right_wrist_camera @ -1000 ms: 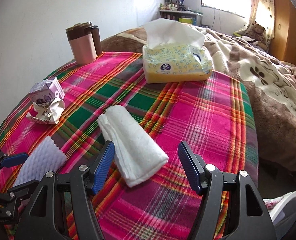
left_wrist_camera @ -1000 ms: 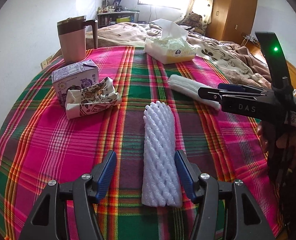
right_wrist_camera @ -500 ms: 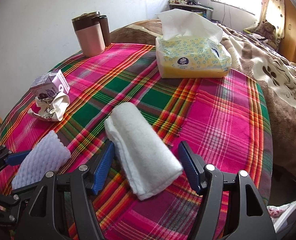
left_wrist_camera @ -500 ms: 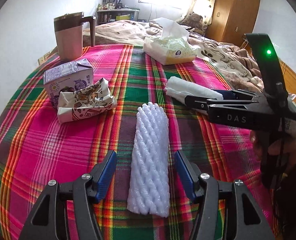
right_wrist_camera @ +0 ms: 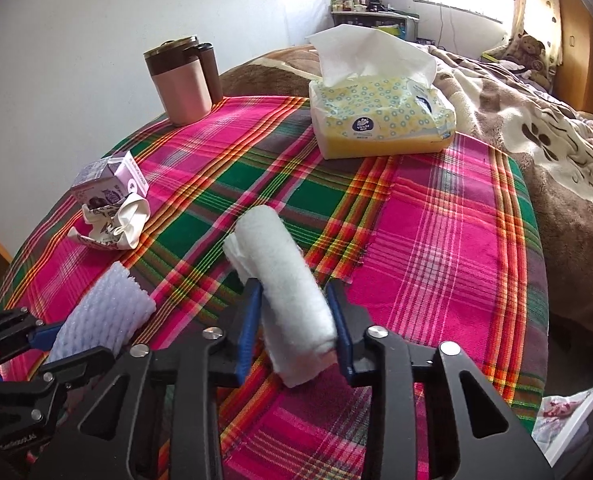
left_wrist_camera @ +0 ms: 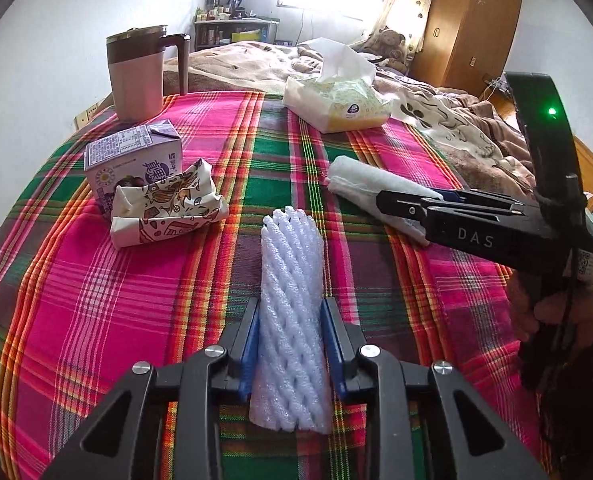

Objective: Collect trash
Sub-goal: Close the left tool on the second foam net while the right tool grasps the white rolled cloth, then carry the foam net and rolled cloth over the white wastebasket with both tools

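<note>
My left gripper [left_wrist_camera: 290,308] is shut on a white foam net sleeve [left_wrist_camera: 290,300] that lies lengthwise on the plaid tablecloth [left_wrist_camera: 136,280]. My right gripper [right_wrist_camera: 294,300] is shut on a rolled white paper towel [right_wrist_camera: 284,280]. In the left wrist view the right gripper [left_wrist_camera: 416,204] comes in from the right over the roll [left_wrist_camera: 360,180]. In the right wrist view the left gripper [right_wrist_camera: 36,332] holds the sleeve [right_wrist_camera: 104,312] at lower left. A purple drink carton [left_wrist_camera: 132,160] and a crumpled printed wrapper [left_wrist_camera: 168,208] lie at the left.
A pink lidded mug [left_wrist_camera: 136,76] stands at the back left. A yellow tissue pack [left_wrist_camera: 336,104] sits at the back middle. A bed with brown blankets [left_wrist_camera: 476,140] lies beyond the table's right edge. A wooden wardrobe [left_wrist_camera: 472,28] stands behind.
Both grippers moved forward and closed: the left onto the foam net sleeve, the right onto the rolled paper towel. Both were open around them before.
</note>
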`<act>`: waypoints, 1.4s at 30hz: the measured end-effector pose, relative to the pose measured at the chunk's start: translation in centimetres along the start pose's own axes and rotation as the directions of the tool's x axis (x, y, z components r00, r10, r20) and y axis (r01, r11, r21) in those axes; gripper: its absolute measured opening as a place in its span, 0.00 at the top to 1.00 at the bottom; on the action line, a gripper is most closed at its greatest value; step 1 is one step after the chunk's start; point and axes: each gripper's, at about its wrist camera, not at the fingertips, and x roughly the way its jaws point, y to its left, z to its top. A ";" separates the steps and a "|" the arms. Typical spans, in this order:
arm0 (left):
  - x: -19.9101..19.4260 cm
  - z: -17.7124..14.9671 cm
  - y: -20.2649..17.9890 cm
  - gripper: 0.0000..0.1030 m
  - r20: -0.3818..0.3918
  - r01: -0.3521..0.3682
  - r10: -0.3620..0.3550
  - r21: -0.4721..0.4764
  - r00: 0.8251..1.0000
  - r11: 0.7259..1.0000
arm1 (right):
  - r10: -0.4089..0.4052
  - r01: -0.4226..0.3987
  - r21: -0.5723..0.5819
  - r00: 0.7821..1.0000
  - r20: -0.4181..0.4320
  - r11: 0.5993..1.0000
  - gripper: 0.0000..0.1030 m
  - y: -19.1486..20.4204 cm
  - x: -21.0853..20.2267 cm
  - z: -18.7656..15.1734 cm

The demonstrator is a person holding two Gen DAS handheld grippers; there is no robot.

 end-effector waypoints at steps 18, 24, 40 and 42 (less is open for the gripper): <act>-2.1 -0.1 -0.5 0.74 0.047 -0.001 0.001 -0.006 0.999 1.000 | -0.008 0.006 0.035 0.998 0.060 0.999 0.84 -0.2 -3.0 -1.4; -4.0 -0.1 -1.5 0.74 0.086 -0.001 0.000 0.009 0.996 1.000 | -0.008 0.001 0.068 0.995 0.102 0.998 0.84 -0.5 -5.1 -2.1; -8.7 -0.4 -6.0 0.74 0.171 0.047 -0.062 0.088 0.983 0.995 | -0.088 0.052 0.159 0.971 0.224 0.986 0.84 -2.6 -13.0 -5.4; -9.1 -0.4 -6.8 0.74 0.179 0.056 -0.074 0.101 0.981 0.993 | -0.104 0.065 0.169 0.967 0.232 0.984 0.84 -2.8 -13.7 -5.9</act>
